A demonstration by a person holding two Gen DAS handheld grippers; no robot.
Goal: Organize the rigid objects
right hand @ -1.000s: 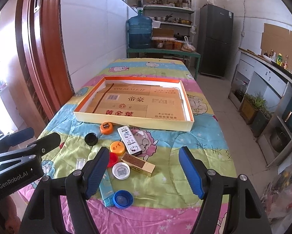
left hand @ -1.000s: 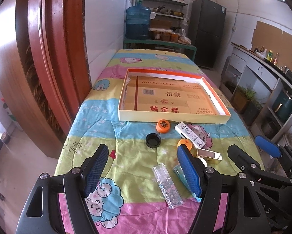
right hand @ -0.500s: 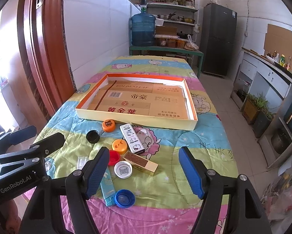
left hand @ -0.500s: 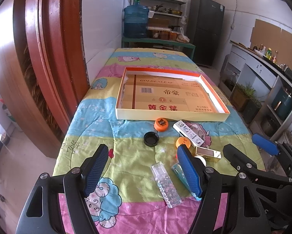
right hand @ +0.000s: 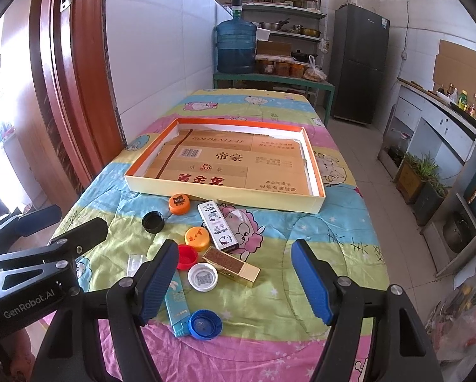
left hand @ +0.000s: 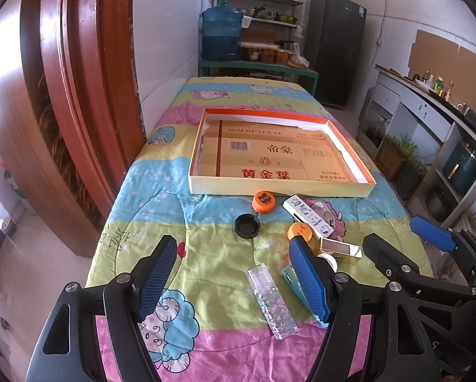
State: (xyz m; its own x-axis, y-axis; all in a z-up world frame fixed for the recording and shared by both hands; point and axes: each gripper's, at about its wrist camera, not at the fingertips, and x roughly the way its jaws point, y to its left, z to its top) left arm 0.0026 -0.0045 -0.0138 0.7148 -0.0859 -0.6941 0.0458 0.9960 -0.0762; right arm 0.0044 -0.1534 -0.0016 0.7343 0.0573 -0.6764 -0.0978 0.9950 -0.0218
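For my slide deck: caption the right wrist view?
Open right gripper above scattered caps and small boxes, shallow tray beyond.

Layout of small items before a shallow tray on a covered desk (right hand: 333, 222).

The tray (right hand: 225, 194) lies at frame centre in the right wrist view; below its near wall sit a cap with a label (right hand: 179, 203) and, right of it, a printed flat box (right hand: 217, 225). Lower left of these lies an upturned cap (right hand: 153, 222); a second cap (right hand: 197, 238) touches the printed box's left edge. Lower still, a rimmed cap (right hand: 187, 256), a white lid (right hand: 202, 276) and a long box (right hand: 231, 265) cluster together. A tube (right hand: 177, 304) and a wide cap (right hand: 205, 324) lie nearest the bottom edge.
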